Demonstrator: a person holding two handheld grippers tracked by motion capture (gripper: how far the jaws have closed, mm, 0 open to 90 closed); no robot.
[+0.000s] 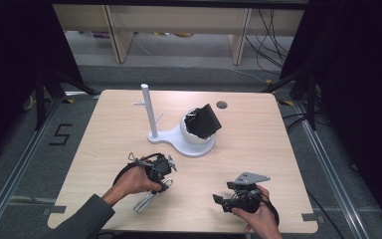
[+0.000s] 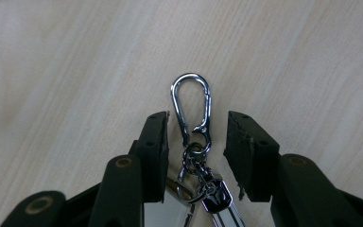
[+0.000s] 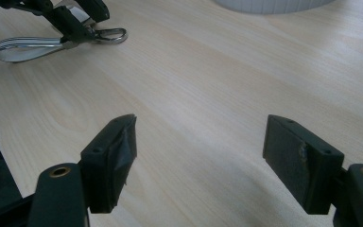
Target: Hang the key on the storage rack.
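A silver keychain lies flat on the wooden table (image 1: 258,144). Its carabiner clip (image 2: 191,106) leads, with a ring and a metal strap fob (image 1: 144,201) behind it. My left gripper (image 2: 196,127) stands over it with the clip's lower end and the ring between the jaws. The left pad is close against the clip, while a gap shows at the right pad. My right gripper (image 3: 201,142) rests open near the front right of the table (image 1: 221,201), with nothing between its jaws. From there the keychain (image 3: 28,47) lies at the far left, under the left gripper.
A white stand (image 1: 189,147) with an upright pegged post (image 1: 149,112) sits mid-table. Its round cup holds a black wallet-like object (image 1: 205,121). A cable hole (image 1: 222,105) is behind it. The table edge lies close behind both hands.
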